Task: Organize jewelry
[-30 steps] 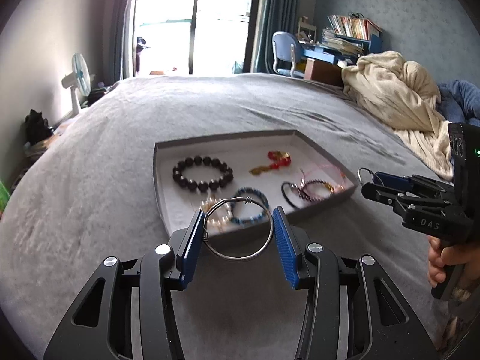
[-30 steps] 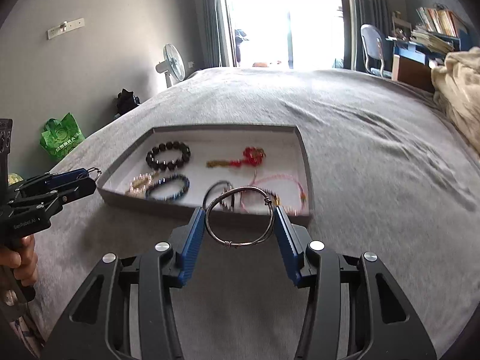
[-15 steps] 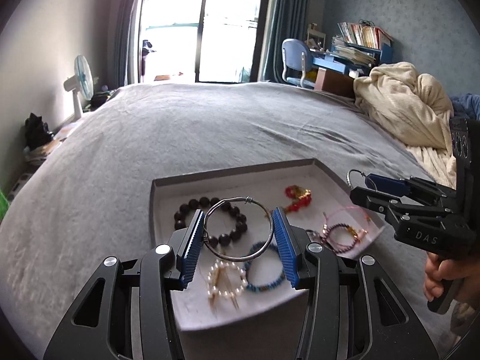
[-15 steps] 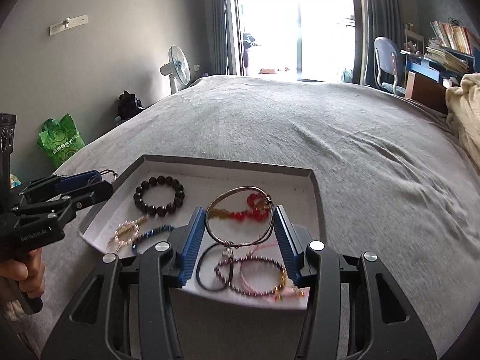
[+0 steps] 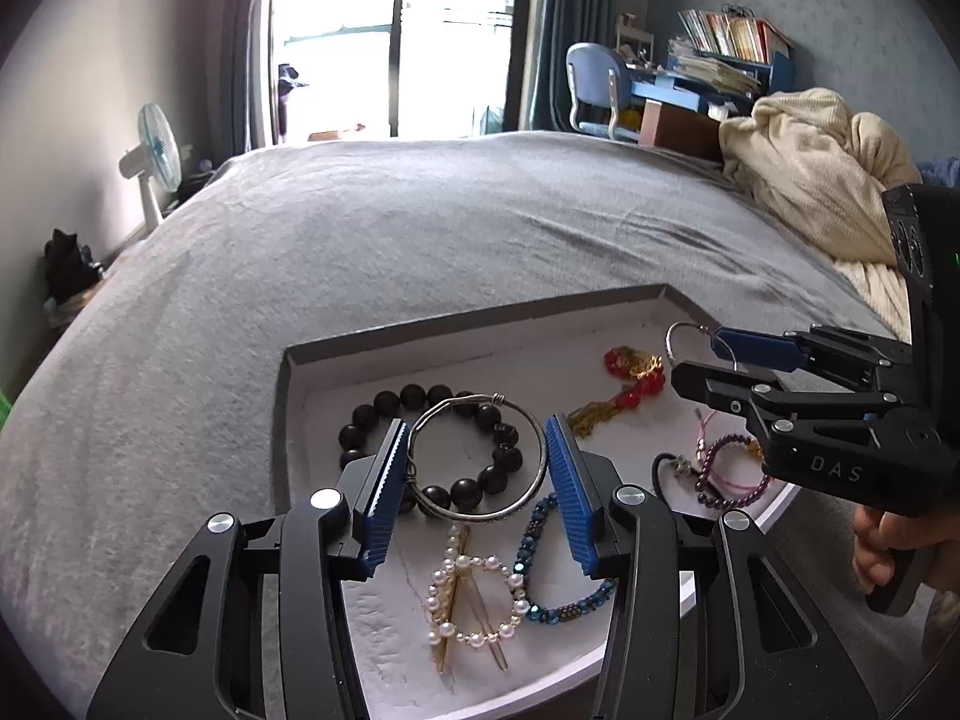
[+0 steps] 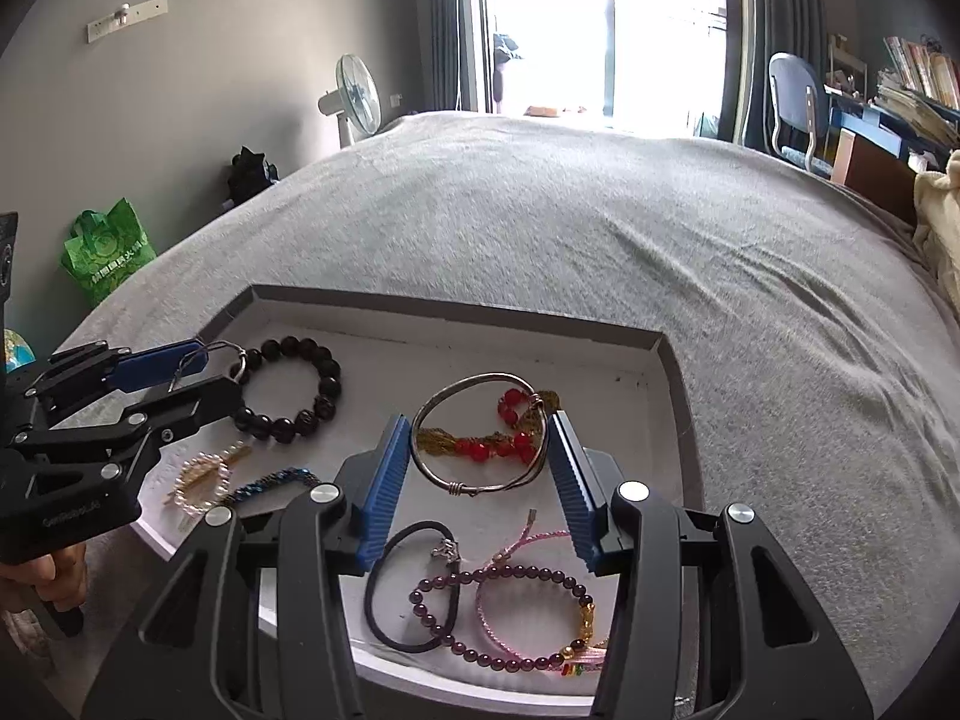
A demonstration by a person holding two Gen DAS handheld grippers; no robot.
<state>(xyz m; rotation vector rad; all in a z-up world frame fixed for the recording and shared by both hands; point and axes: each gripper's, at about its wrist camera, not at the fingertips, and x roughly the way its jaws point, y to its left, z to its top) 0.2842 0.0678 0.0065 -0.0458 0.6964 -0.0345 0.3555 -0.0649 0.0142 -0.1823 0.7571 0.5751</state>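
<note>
Left gripper [image 5: 477, 468] and right gripper [image 6: 480, 462], each roughly half open, pinch one silver bangle apiece [image 5: 477, 461] [image 6: 480, 435] above the tray [image 6: 675, 396]. I suspect release snags the black bead bracelet [image 5: 432, 450] or red charm [image 6: 480, 447] beneath; clearance unclear.

Daylight floods in through the tall glass balcony door [image 5: 396, 36], blown out white; fisheye bending and dark vignetting mark the corners.
</note>
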